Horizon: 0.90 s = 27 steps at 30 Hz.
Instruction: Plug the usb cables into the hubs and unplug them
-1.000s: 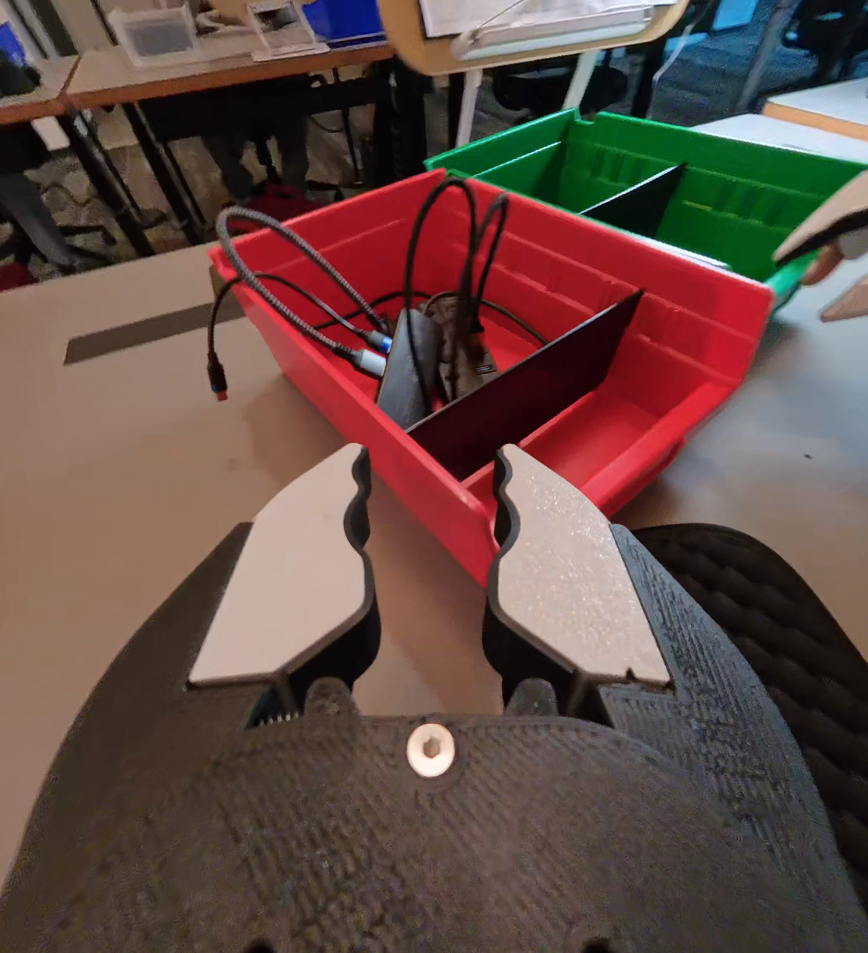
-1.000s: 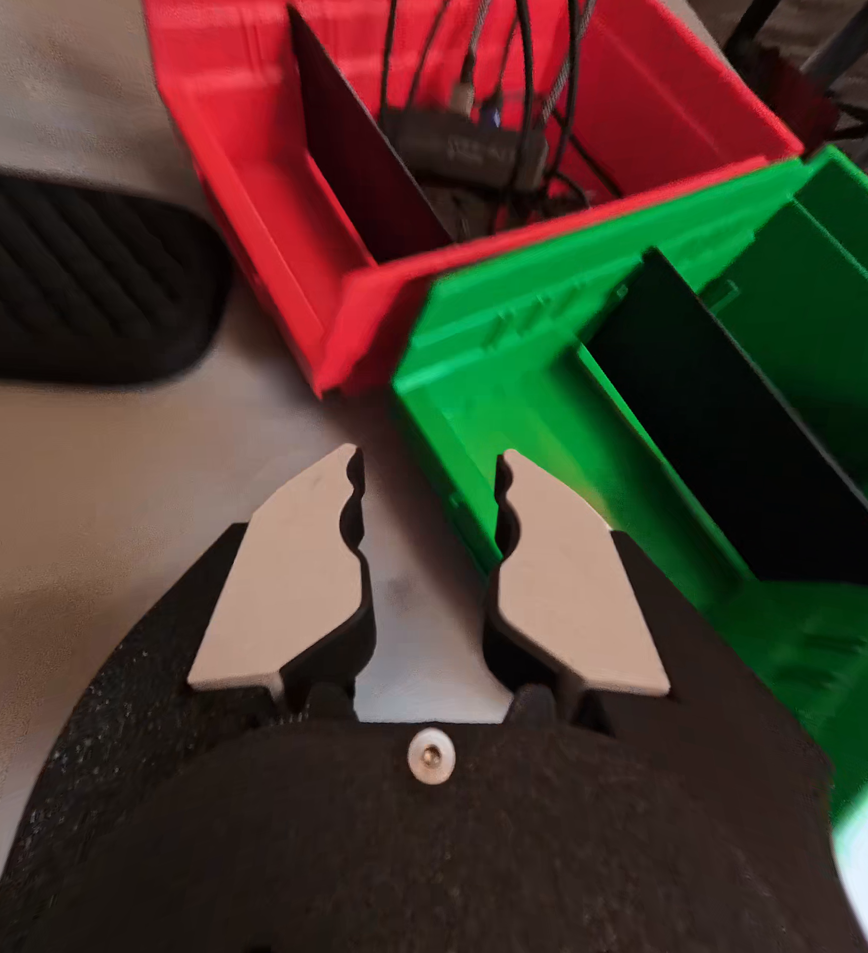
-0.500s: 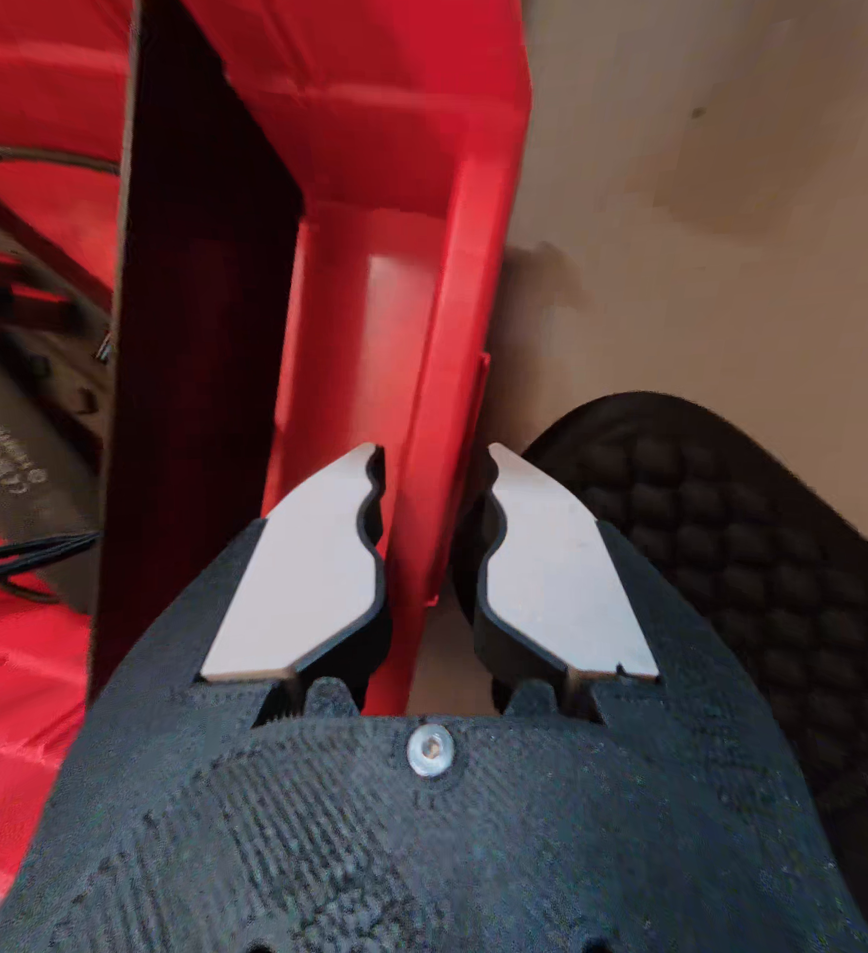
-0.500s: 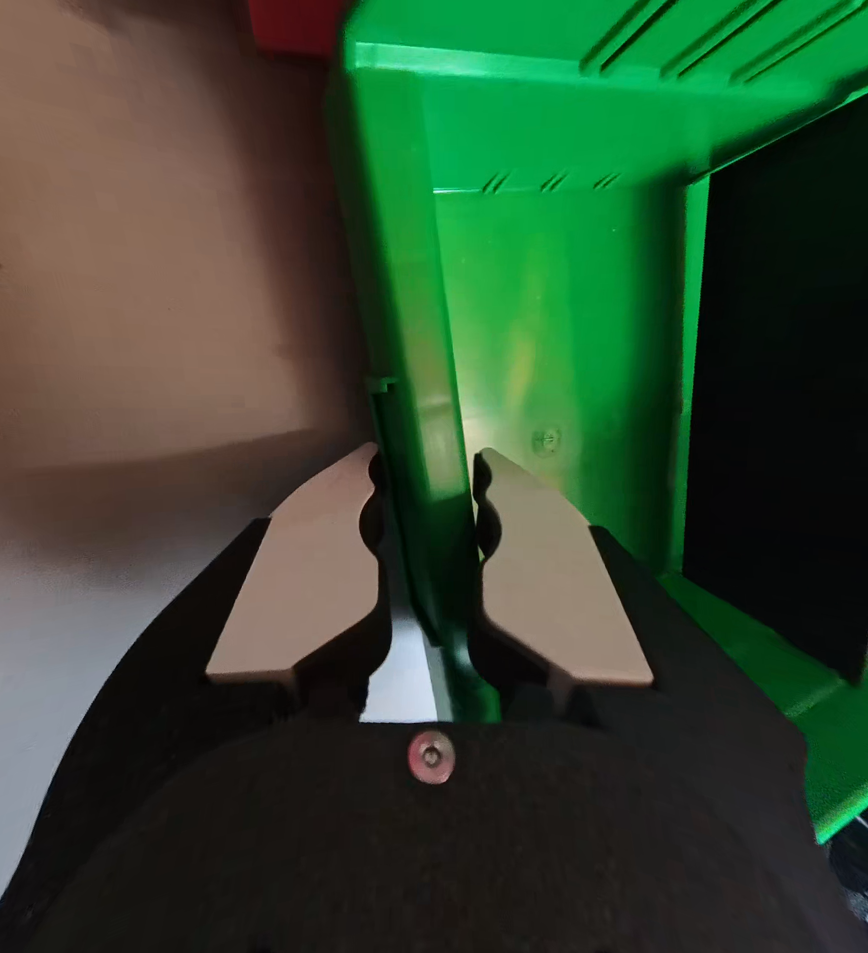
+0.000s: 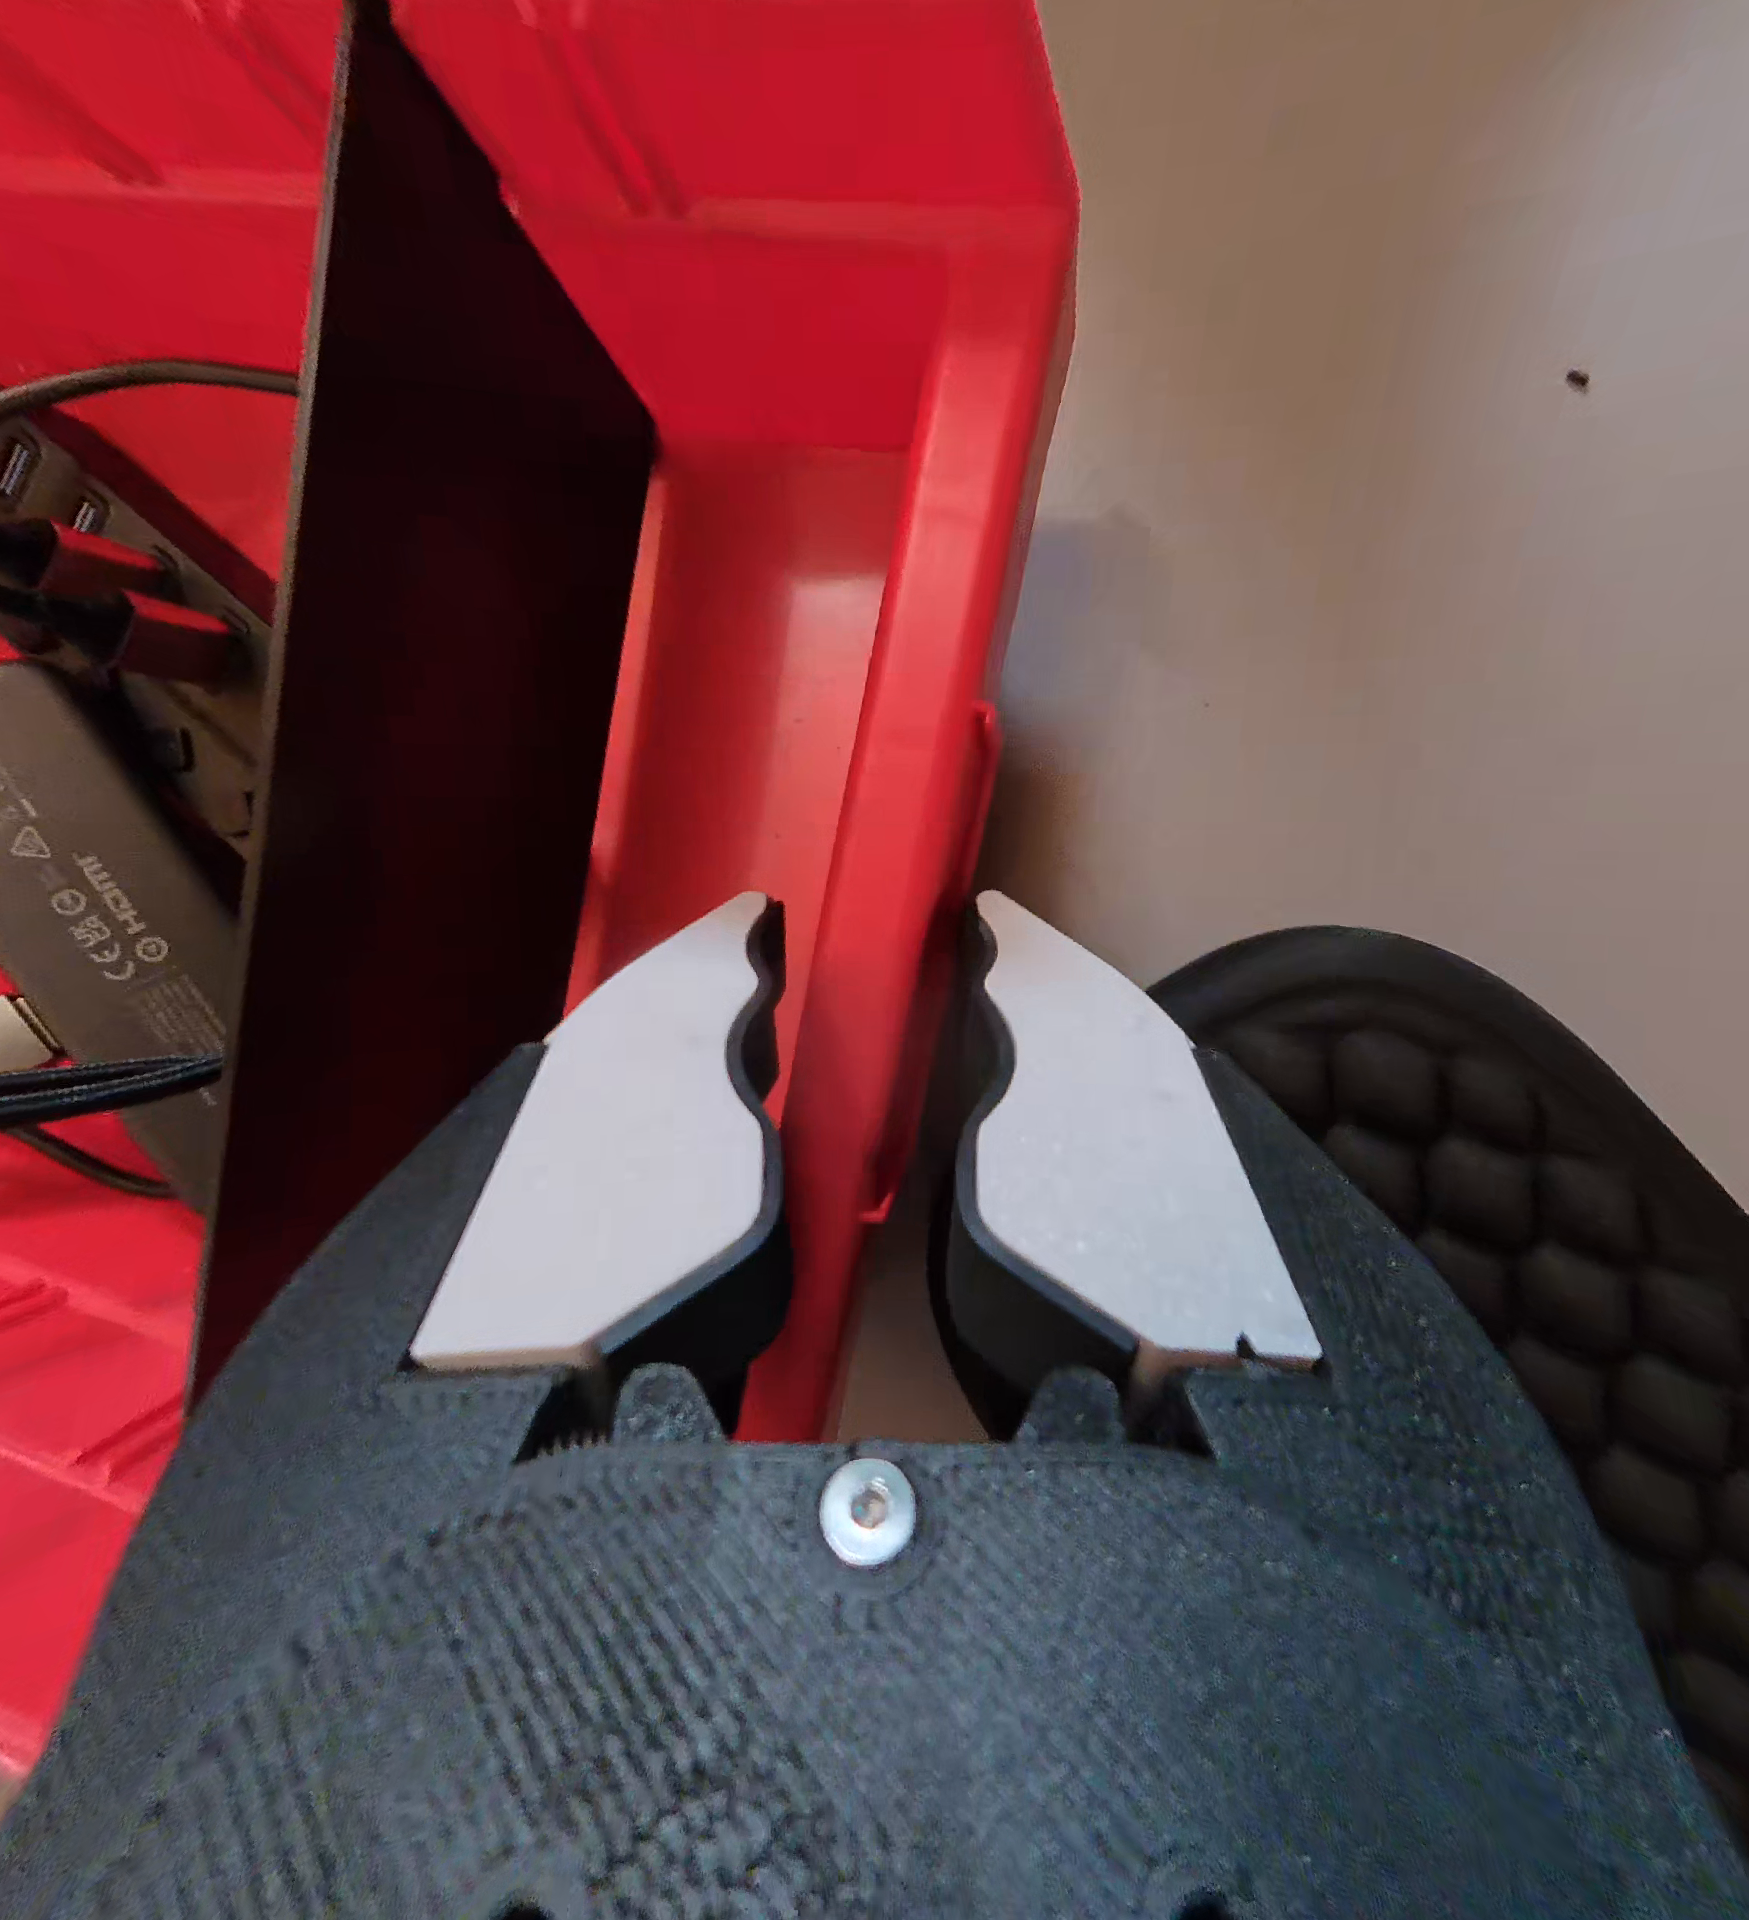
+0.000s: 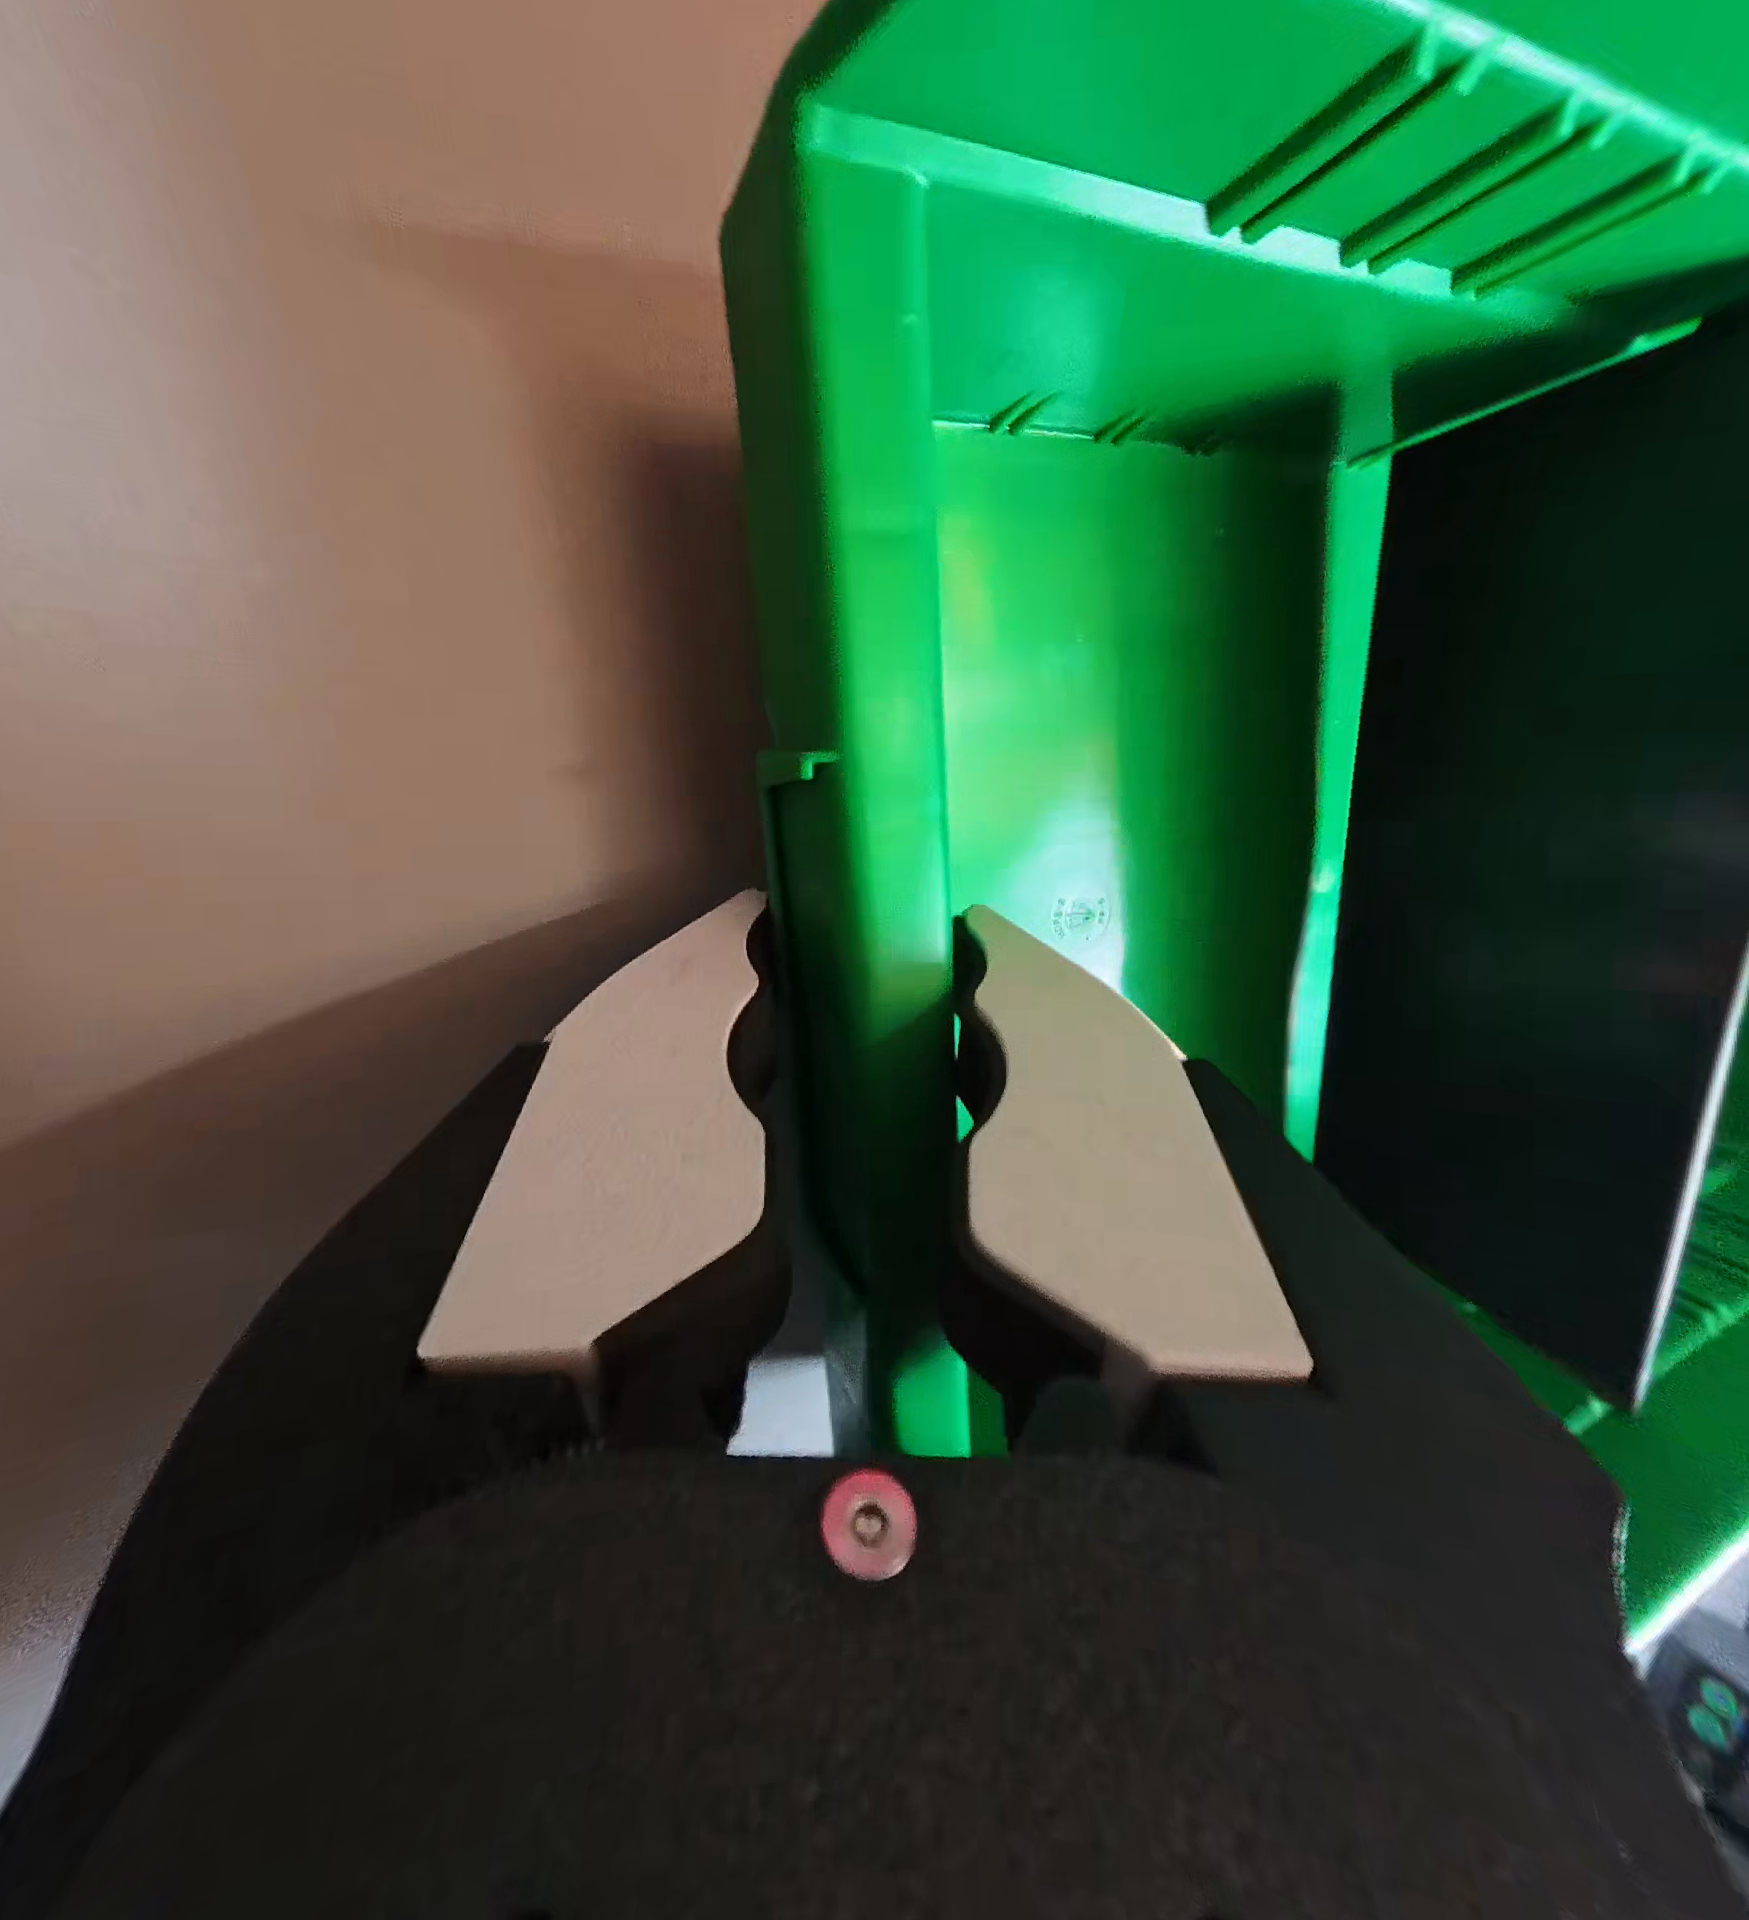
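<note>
A red bin [image 5: 963, 499] holds a dark grey usb hub [image 5: 70, 862] with several dark cables [image 5: 39, 582] plugged in, left of a black divider [image 5: 434, 675]. My left gripper [image 5: 875, 914] is closed on the red bin's front wall, one finger inside and one outside. My right gripper [image 6: 859, 920] is closed the same way on the front wall of a green bin [image 6: 870, 520]. The green bin has a black divider [image 6: 1556, 831], and its near compartment is empty. No hub or cable shows in the right wrist view.
A black textured mat [image 5: 1524, 1195] lies on the beige table [image 5: 1421, 520] just right of the red bin. Bare table [image 6: 330, 520] lies left of the green bin. The table's edge and some items below it show at the lower right [image 6: 1722, 1704].
Both grippers dropped from above the table onto the bin walls and narrowed around them. Over the last half second the views have shifted only slightly.
</note>
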Each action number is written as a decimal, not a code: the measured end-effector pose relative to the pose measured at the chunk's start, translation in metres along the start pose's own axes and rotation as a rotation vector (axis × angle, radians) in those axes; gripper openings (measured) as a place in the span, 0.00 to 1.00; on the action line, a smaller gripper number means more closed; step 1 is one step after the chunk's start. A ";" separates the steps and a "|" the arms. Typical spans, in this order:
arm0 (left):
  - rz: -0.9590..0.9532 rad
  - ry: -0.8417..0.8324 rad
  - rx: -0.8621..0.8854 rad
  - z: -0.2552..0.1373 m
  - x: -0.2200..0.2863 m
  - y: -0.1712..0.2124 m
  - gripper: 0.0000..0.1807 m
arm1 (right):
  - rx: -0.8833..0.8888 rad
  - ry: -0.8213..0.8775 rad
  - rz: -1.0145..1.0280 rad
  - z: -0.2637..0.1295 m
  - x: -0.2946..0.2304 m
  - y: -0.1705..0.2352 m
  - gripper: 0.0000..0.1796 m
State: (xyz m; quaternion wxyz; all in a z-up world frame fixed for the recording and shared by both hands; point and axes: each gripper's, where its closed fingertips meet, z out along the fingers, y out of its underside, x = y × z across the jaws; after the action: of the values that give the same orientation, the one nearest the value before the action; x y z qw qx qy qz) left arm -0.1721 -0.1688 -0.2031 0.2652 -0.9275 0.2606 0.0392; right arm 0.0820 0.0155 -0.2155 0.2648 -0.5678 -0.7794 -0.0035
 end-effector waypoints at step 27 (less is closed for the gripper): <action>-0.184 -0.121 0.321 -0.014 -0.079 -0.036 0.24 | 0.523 0.255 0.429 -0.039 0.111 0.046 0.26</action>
State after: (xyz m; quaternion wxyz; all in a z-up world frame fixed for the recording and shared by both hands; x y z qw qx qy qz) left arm -0.2231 -0.1133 -0.1571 0.4276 -0.8891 0.1610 0.0286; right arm 0.1155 0.1177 -0.1493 0.4907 -0.6264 -0.5780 0.1810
